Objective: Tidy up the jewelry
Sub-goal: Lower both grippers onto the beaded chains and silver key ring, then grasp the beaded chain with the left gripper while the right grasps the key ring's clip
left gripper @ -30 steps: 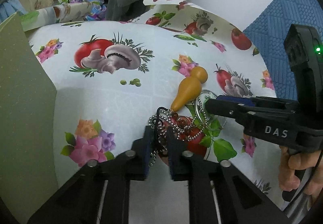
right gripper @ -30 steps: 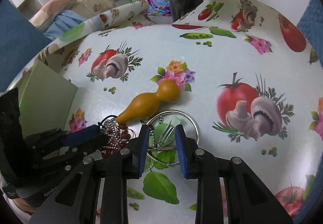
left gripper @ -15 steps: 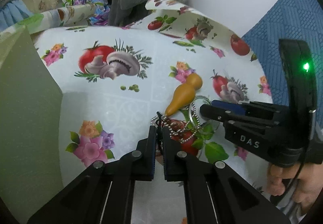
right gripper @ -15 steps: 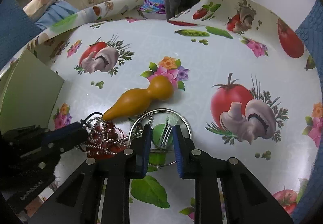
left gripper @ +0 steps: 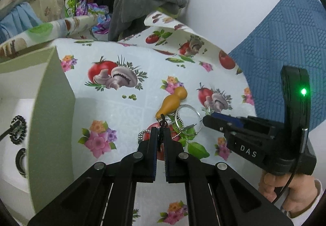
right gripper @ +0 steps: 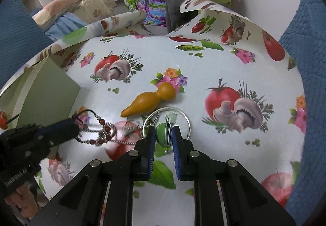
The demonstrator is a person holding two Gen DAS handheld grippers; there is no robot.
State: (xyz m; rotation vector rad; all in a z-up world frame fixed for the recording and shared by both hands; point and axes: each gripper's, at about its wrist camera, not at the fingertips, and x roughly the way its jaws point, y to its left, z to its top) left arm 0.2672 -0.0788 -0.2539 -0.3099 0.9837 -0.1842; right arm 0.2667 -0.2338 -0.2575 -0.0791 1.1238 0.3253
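Pinching black cord (left gripper: 161, 130), left gripper (left gripper: 160, 140) clenched; right gripper (right gripper: 162, 138), marked "DAS", closing around hair clip (right gripper: 170, 130).

On my feeds the light is soft, even and fairly bright, with faint shadows. Fisheye bending curves the tablecloth (right gripper: 203, 67) towards black vignetted corners. The beaded chain (right gripper: 106, 132) smears with motion blur; a green indicator light (left gripper: 303, 91) flares.

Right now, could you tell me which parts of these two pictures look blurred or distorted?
Right wrist view: the beaded chain necklace is motion-smeared, while the mustard gourd-shaped pendant stays sharp. Both views: fisheye bending curves the printed vinyl tablecloth and darkens the corners.
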